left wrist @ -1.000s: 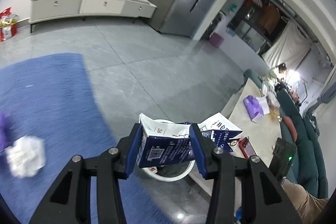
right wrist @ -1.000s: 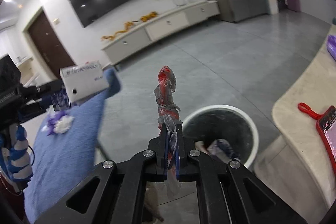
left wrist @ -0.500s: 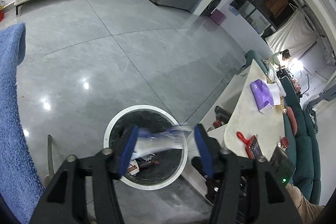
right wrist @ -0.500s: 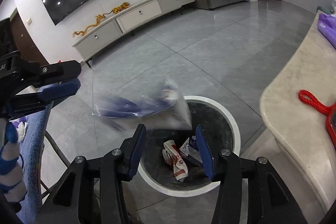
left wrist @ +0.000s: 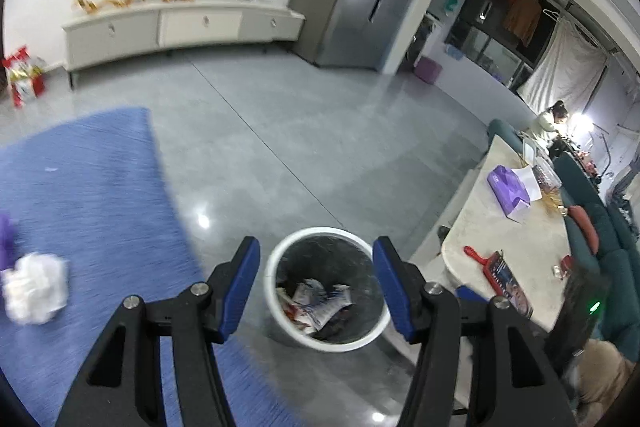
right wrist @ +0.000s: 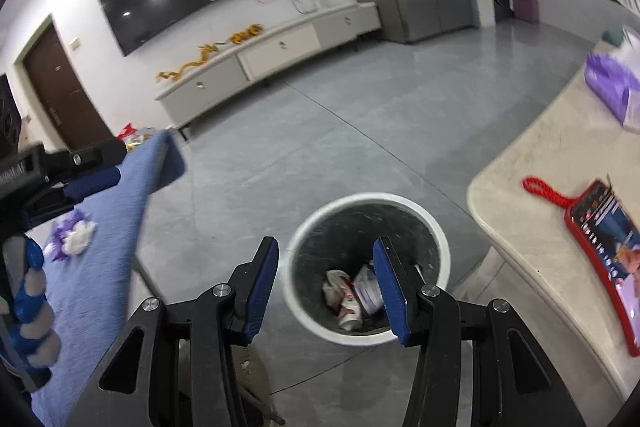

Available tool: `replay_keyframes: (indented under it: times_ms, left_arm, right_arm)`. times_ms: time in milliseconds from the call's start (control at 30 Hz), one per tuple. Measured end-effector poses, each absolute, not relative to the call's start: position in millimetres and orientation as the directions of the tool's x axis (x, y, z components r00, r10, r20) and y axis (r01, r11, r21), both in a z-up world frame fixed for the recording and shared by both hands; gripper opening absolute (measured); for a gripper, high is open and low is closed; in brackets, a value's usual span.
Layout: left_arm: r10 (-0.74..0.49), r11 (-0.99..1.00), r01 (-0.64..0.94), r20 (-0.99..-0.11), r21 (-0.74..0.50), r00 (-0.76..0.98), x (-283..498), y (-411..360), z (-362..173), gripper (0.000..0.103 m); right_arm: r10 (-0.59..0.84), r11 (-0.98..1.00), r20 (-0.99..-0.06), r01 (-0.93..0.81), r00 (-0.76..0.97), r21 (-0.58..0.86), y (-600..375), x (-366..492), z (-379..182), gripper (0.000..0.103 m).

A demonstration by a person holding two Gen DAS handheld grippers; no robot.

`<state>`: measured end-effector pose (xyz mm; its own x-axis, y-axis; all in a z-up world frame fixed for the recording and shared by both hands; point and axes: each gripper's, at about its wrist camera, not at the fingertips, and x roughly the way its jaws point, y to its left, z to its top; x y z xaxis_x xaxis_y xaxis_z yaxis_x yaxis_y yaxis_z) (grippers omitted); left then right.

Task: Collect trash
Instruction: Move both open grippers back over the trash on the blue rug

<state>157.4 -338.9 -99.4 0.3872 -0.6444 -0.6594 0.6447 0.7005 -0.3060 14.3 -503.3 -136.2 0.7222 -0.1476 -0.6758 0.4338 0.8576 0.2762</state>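
In the left wrist view: left gripper [left wrist: 316,283] with fingers [left wrist: 239,285] spread wide and empty, held above the white trash bin [left wrist: 276,303] on the grey floor. A second ago a blue milk carton clamped between these fingers; now lying inside the bin as crumpled blue-and-white carton [left wrist: 320,301] among other wrappers. Drop done, so this hand free for the next piece. On the blue cloth-covered worktop [left wrist: 92,195] to the left, a crumpled white tissue [left wrist: 34,287] with a purple scrap [left wrist: 7,239] just beside it, both not yet collected. Likely the next target, though blurred.

In the right wrist view: right gripper [right wrist: 324,285] also wide open, nothing between the fingers [right wrist: 262,285], over the same trash bin [right wrist: 434,227]. One second earlier narrowly shut on a red-and-clear plastic wrapper; now a red-and-white wrapper [right wrist: 346,297] resting at the bottom of the bin beside other packaging. At the left edge, the left gripper [right wrist: 60,171] over the blue worktop [right wrist: 108,235], near the white-and-purple waste [right wrist: 74,233].

Two pieces delivered; at least the tissue and the purple scrap remaining on the blue worktop, well apart from the bin.
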Motion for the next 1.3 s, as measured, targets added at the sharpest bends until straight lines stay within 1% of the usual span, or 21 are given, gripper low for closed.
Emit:
replay_keyframes:
  times_ms: [133,233,400,567,767,900,1033,1300]
  left_arm:
    - [-0.604,0.735,0.636,-0.655,-0.236,0.454,135,-289,-85,0.057]
    - [-0.55,0.771,0.614,-0.659,-0.166,0.513,120,-244,-74,0.057]
    - [-0.479,0.837,0.533,-0.639,-0.126,0.602,107,-161,-56,0.057]
    - [-0.391,0.904,0.413,-0.595,-0.106,0.702,92,-77,-33,0.061]
    - [-0.275,0.957,0.281,-0.543,-0.074,0.793,68,0,-13,0.065]
    - [-0.24,0.969,0.238,-0.522,-0.074,0.819,55,33,-9,0.065]
    - [-0.225,0.974,0.213,-0.503,-0.083,0.834,49,59,-6,0.065]
    - [-0.241,0.971,0.205,-0.487,-0.126,0.84,44,94,-9,0.065]
  right_arm:
    - [-0.117,0.893,-0.625,0.357,0.771,0.273,-469,7,-100,0.049]
    - [-0.094,0.923,-0.59,0.291,0.802,0.249,-439,1,-73,0.05]
    - [-0.035,0.956,-0.532,0.184,0.846,0.23,-393,-4,-35,0.053]
    - [0.045,0.973,-0.492,0.075,0.869,0.22,-343,-3,-7,0.053]
    - [0.116,0.978,-0.485,-0.014,0.867,0.207,-292,6,7,0.053]
    - [0.138,0.98,-0.485,-0.05,0.864,0.19,-266,10,15,0.053]
    - [0.14,0.983,-0.486,-0.064,0.863,0.17,-241,10,24,0.053]
    - [0.118,0.99,-0.505,-0.064,0.855,0.122,-208,16,36,0.053]
